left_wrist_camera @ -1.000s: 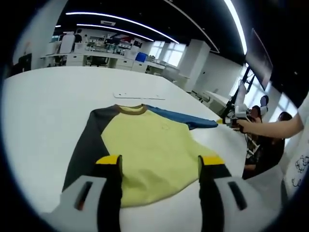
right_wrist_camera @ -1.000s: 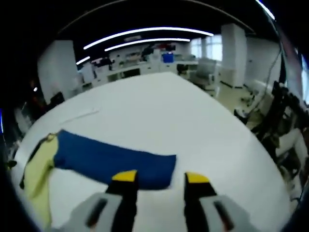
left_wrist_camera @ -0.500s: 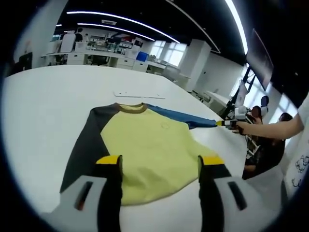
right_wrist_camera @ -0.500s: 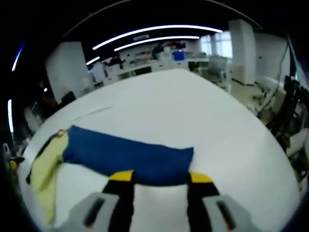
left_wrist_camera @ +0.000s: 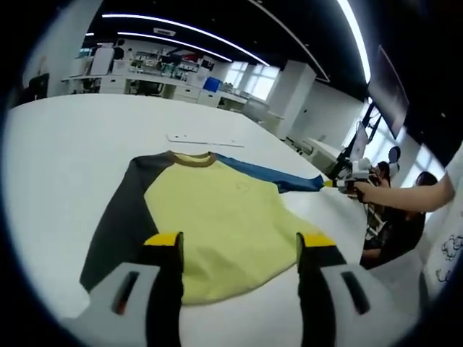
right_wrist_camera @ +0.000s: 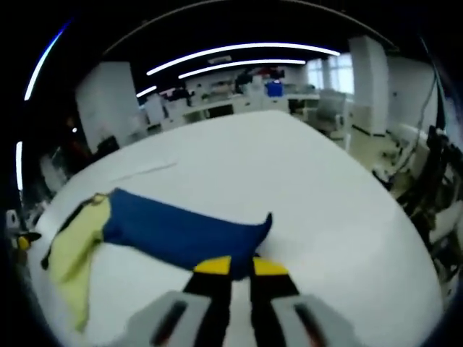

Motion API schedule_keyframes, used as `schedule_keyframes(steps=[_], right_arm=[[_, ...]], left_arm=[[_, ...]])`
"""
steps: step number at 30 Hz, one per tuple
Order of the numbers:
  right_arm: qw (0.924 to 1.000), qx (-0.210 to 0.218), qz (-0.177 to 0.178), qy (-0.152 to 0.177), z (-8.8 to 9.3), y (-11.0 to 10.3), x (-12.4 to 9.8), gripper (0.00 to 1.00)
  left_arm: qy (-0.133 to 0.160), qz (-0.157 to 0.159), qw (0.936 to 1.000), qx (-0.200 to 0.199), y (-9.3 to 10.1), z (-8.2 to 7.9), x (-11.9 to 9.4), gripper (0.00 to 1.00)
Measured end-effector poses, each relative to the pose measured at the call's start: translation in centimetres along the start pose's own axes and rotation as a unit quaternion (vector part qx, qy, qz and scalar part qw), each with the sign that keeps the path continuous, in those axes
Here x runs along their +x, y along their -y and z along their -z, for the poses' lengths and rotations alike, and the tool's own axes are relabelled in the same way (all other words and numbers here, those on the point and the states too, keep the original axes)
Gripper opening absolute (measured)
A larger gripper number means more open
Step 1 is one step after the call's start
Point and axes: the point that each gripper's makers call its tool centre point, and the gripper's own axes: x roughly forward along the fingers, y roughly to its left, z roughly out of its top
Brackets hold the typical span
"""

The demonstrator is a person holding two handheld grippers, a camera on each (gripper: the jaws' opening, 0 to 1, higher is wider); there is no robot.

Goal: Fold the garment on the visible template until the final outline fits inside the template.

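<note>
My left gripper [left_wrist_camera: 239, 242] and right gripper [right_wrist_camera: 241, 267] have grey bodies, black jaws, yellow tips; my white shirt [left_wrist_camera: 450, 238] bears dark drawings.

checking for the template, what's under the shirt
The shirt lies flat on the white table; bare tabletop shows all round it. A thin pale strip lies beyond the collar. Anything beneath the cloth is hidden. The right gripper pinches the blue sleeve.
</note>
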Motion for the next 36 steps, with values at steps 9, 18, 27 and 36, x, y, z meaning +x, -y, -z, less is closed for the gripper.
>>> schedule_keyframes(steps=[9, 18, 27, 36], right_arm=[[0.9957, 0.085, 0.000, 0.037, -2.1, 0.2, -1.6, 0.00], [0.9865, 0.151, 0.010, 0.063, -3.8, 2.5, -2.7, 0.00], [0.9866, 0.156, 0.044, 0.015, -1.6, 3.6, -2.4, 0.00], [0.9878, 0.149, 0.044, 0.001, -0.7, 3.4, -1.2, 0.00]], left_arm=[[0.002, 0.001, 1.0000, 0.000, 0.1, 0.0, 0.0, 0.60], [0.003, 0.003, 1.0000, -0.001, 0.2, 0.1, 0.1, 0.60], [0.002, 0.003, 1.0000, -0.004, 0.2, 0.3, -0.1, 0.59], [0.003, 0.000, 1.0000, -0.007, -0.1, 0.3, -0.1, 0.59]])
